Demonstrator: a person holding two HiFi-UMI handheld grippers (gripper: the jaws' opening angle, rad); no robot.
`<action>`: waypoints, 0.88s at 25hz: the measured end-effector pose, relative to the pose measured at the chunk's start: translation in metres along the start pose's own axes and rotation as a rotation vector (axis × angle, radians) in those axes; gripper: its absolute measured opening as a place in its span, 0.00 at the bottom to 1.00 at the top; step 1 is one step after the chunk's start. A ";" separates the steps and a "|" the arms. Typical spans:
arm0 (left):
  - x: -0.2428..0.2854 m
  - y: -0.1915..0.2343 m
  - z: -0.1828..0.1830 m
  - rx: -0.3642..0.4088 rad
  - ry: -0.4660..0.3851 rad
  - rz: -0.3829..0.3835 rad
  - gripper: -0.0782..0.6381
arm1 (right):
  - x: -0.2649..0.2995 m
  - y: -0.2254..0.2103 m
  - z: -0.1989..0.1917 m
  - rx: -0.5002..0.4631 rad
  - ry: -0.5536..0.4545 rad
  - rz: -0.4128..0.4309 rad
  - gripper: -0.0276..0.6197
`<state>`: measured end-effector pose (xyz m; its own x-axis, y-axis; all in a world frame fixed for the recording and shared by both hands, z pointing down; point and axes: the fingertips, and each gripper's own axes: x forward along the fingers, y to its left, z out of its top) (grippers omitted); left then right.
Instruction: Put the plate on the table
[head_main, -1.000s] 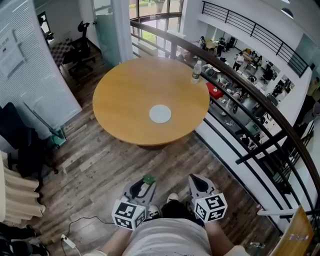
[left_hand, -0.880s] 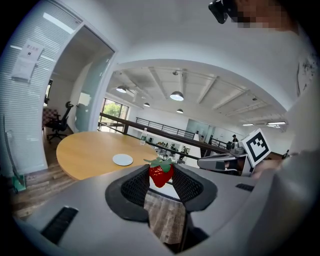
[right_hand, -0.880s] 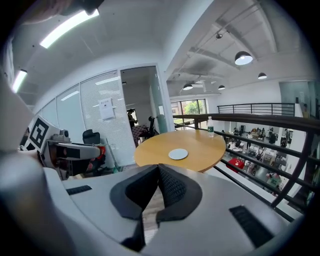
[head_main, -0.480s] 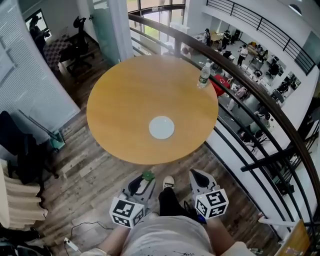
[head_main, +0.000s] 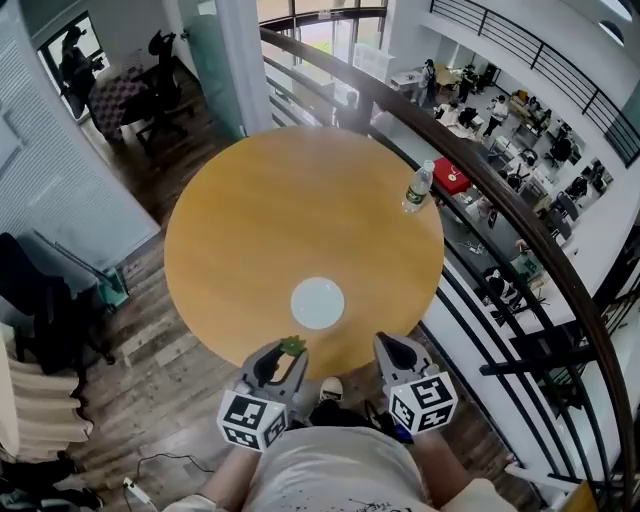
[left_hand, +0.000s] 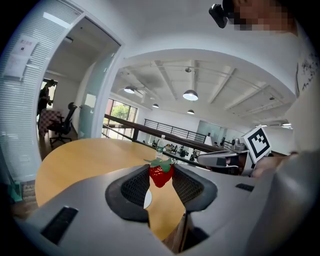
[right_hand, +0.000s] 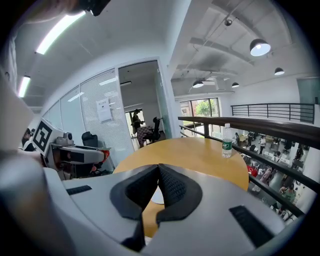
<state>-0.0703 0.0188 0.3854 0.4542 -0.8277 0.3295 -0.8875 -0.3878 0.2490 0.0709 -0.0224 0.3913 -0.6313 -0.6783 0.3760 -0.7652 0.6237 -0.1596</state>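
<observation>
A white plate (head_main: 318, 303) lies flat on the round wooden table (head_main: 300, 200), near its front edge. My left gripper (head_main: 290, 348) sits just short of that edge, shut on a red toy strawberry (head_main: 293, 346) with a green top. In the left gripper view the strawberry (left_hand: 161, 173) is pinched between the fingertips and a sliver of the plate (left_hand: 146, 198) shows below it. My right gripper (head_main: 385, 345) is level with the left one, shut and holding nothing; in its own view the tips (right_hand: 158, 170) meet over the plate (right_hand: 157, 196).
A clear water bottle (head_main: 418, 187) stands at the table's right edge, beside a dark curved railing (head_main: 520, 220) over a lower floor. Office chairs (head_main: 150, 80) stand far left. A cable (head_main: 160, 465) lies on the wooden floor at the lower left.
The person has walked toward the table: it and the plate have come nearer, and both grippers now reach its front edge. The jaws keep the same state.
</observation>
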 end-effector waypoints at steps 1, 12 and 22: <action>0.005 0.003 0.004 -0.001 0.000 0.006 0.33 | 0.005 -0.004 0.005 -0.002 0.000 0.007 0.07; 0.026 0.032 0.006 0.015 0.072 0.005 0.33 | 0.037 -0.008 -0.002 0.030 0.032 0.002 0.07; 0.052 0.050 -0.007 0.039 0.152 -0.061 0.33 | 0.059 -0.008 -0.014 0.082 0.065 -0.042 0.07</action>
<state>-0.0902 -0.0409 0.4212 0.5110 -0.7327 0.4495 -0.8591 -0.4529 0.2382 0.0415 -0.0619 0.4280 -0.5912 -0.6746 0.4420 -0.8000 0.5600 -0.2154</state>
